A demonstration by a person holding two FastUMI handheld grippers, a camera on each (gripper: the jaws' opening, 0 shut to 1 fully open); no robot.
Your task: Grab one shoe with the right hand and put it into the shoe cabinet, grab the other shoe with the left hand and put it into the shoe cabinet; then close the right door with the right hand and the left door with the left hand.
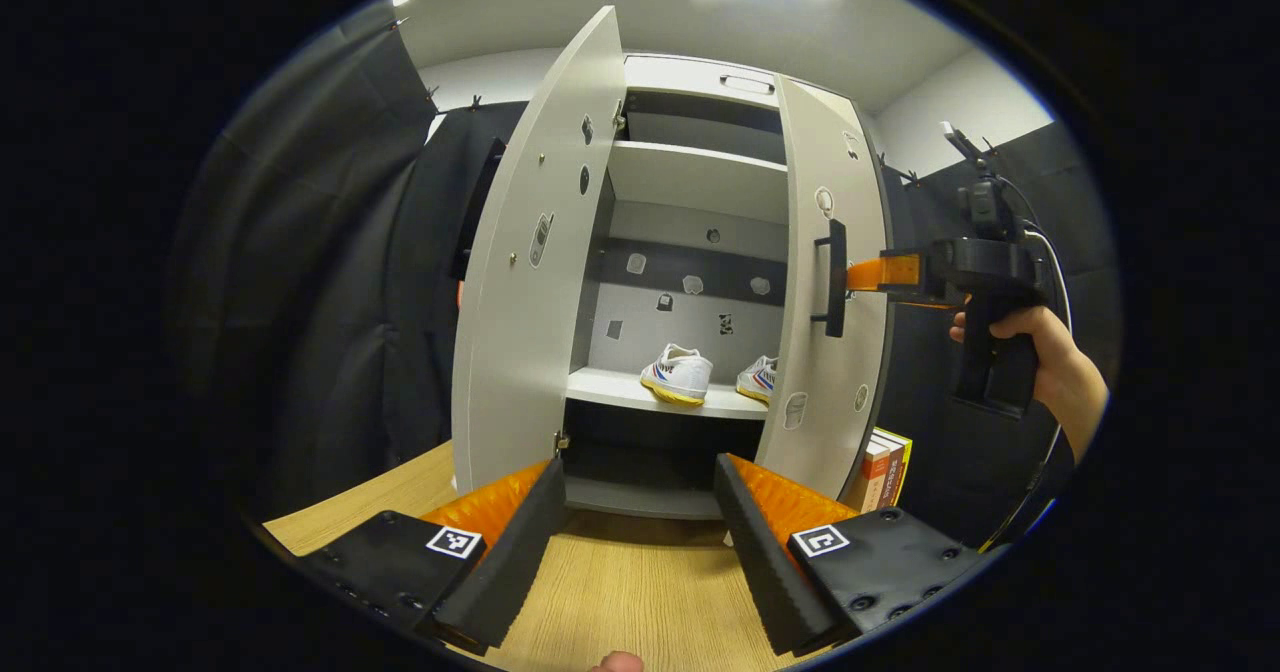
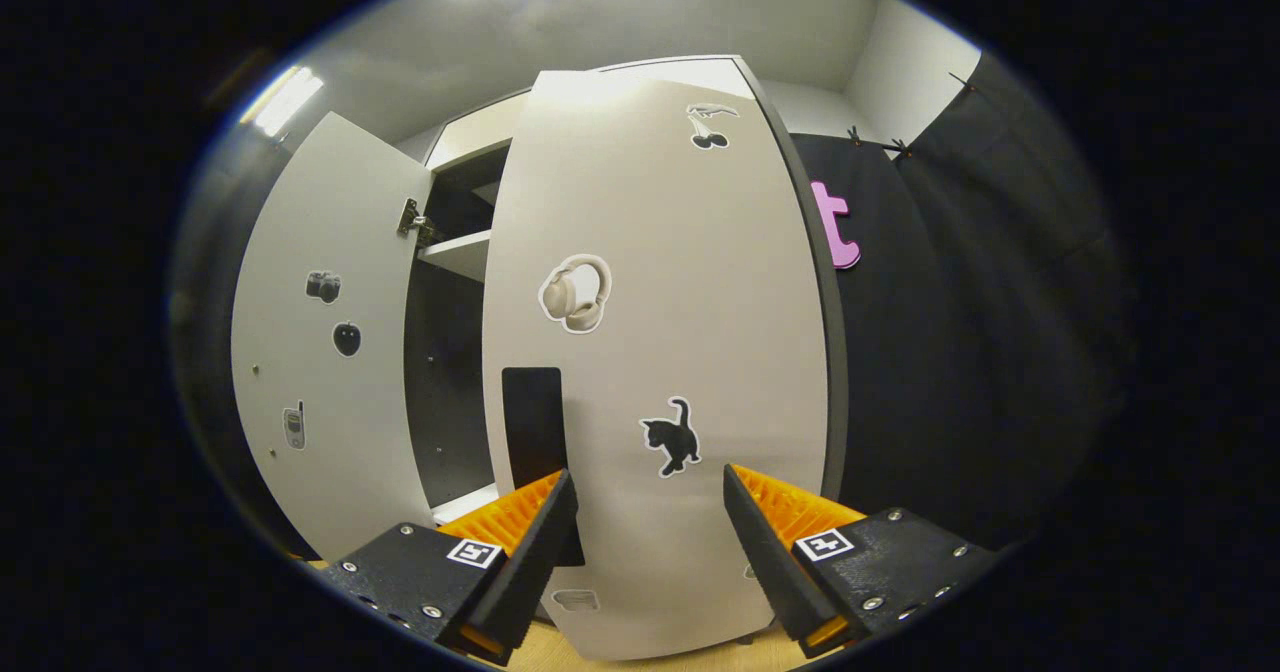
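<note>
While both shoes sit inside the shoe cabinet (image 1: pixel 690 182), two of them side by side on the middle shelf (image 1: pixel 640 392), the left shoe (image 1: pixel 678 374) shows whole and the right shoe (image 1: pixel 758 379) is half hidden behind the right door (image 1: pixel 825 282). Two doors stand ajar: the left door (image 1: pixel 530 262) wide, the right one nearer to shut. In the left gripper view the left gripper (image 1: pixel 635 542) hangs over the wooden table (image 1: pixel 620 602), fingers spread wide and holding nothing, while the right gripper (image 1: pixel 860 275), held by a hand (image 1: pixel 1045 352), reaches the door by its black handle (image 1: pixel 833 277). Two books (image 1: pixel 885 467) stand beside the cabinet. From the right gripper view, the right gripper's fingers are wide apart against the door's sticker-covered front, gripping nothing.
</note>
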